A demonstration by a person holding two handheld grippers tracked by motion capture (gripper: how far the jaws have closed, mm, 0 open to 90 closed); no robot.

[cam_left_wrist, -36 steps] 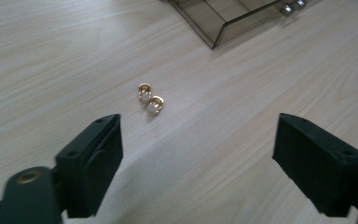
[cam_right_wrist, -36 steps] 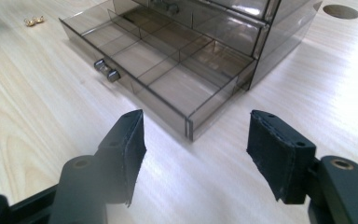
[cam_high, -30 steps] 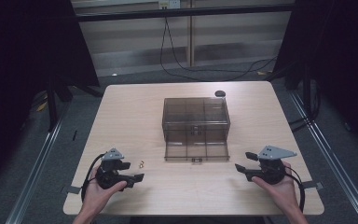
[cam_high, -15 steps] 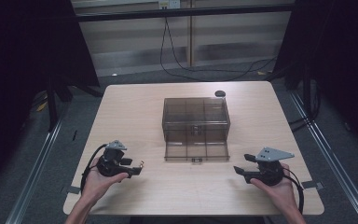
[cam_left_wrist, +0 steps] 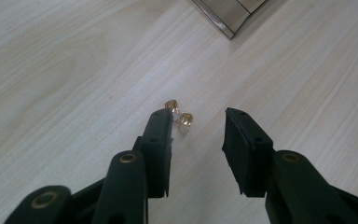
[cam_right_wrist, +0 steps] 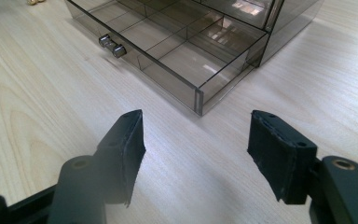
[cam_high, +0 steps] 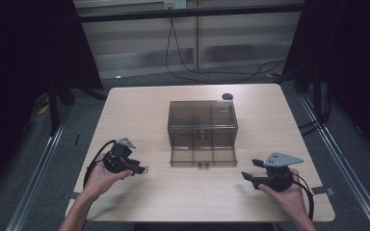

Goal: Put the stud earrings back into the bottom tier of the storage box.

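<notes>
Lowered and tilted since a second ago, the left gripper (cam_left_wrist: 198,123) stands with jaws apart over two small gold earrings (cam_left_wrist: 179,115) on the pale wooden table (cam_high: 139,110), its left jaw touching them. Step: reaching to pick; next, centre and close. Right gripper (cam_right_wrist: 196,135) rests released before the smoky transparent plastic organiser's open drawer (cam_right_wrist: 177,51).
</notes>
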